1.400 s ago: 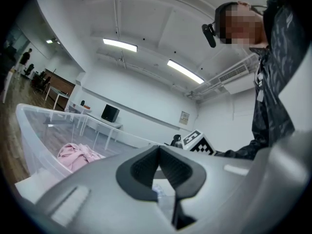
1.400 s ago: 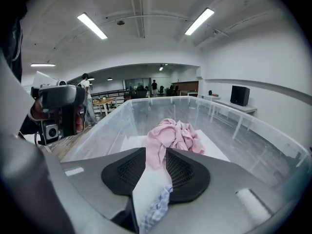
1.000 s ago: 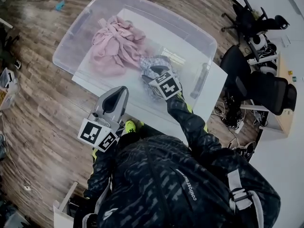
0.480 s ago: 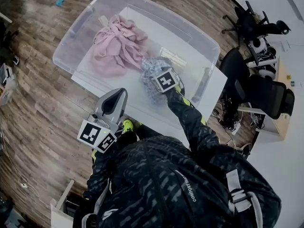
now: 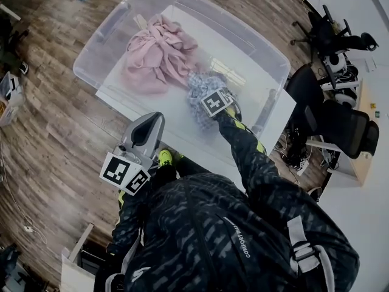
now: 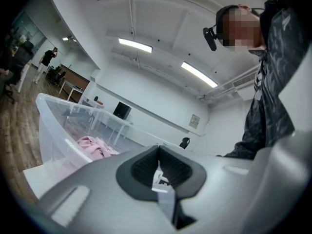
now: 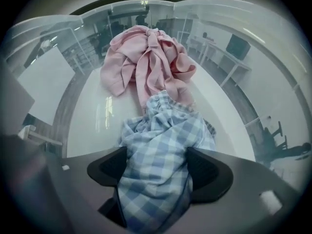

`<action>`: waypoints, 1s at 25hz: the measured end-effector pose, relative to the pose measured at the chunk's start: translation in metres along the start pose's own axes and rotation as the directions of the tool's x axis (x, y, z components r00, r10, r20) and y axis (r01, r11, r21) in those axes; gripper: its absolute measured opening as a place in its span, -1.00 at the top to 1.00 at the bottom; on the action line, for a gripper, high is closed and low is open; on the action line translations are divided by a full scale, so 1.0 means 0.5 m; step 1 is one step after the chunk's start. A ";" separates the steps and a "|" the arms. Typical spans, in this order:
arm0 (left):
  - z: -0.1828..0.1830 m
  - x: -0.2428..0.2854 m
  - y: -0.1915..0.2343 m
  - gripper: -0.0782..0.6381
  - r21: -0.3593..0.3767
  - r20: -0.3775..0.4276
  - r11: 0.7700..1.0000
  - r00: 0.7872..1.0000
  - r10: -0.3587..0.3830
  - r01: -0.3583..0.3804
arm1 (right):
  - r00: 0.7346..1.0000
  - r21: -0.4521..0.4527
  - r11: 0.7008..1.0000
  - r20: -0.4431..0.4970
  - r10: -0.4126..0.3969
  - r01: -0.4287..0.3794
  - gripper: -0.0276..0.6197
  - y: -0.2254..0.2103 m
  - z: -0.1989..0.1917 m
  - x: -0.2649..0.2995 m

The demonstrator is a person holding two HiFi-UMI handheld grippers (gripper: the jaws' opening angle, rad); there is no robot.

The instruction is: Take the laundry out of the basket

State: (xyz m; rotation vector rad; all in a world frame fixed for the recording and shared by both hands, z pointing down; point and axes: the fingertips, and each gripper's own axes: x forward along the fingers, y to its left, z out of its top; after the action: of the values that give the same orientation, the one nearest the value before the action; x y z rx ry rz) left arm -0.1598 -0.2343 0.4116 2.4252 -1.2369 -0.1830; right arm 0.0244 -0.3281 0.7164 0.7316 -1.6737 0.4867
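Basket (image 5: pixel 104 40) sits on tabletop (image 5: pixel 276 125) and covers most of it; a bare strip of tabletop lies at its right end. Two pieces in the basket: garment (image 5: pixel 155 53) heaped toward the far left, cloth (image 5: pixel 200 90) just beside it, nearer the person (image 5: pixel 225 230) and further right. Person stands at the tabletop's near edge. Chairs (image 5: pixel 340 123) on the floor (image 5: pixel 48 132) to the right, apart from the basket.

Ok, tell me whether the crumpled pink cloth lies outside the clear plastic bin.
No, the pink cloth lies inside the clear bin.
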 end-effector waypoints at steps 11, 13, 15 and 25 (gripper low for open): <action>-0.008 -0.021 0.006 0.79 -0.006 -0.007 0.999 0.999 0.035 -0.035 | 0.998 -0.062 0.998 -0.053 -0.017 0.013 -0.30 0.004 -0.010 0.036; -0.010 -0.020 0.007 0.79 -0.007 -0.007 0.999 0.999 0.039 -0.039 | 0.998 -0.072 0.997 -0.057 -0.026 0.021 -0.30 0.005 -0.010 0.042; -0.012 -0.018 0.007 0.79 -0.011 -0.009 0.999 0.999 0.042 -0.042 | 0.998 -0.079 0.996 -0.061 -0.034 0.029 -0.30 0.004 -0.009 0.046; -0.022 -0.028 -0.003 0.79 -0.006 -0.024 0.998 0.998 0.065 -0.065 | 0.996 -0.076 0.997 -0.084 -0.021 0.014 -0.24 0.006 -0.008 0.064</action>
State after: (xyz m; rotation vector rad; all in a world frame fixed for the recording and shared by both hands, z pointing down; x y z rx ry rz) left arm -0.1637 -0.2192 0.4198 2.3708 -1.3003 -0.1395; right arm 0.0213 -0.3298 0.7484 0.6610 -1.5966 0.4341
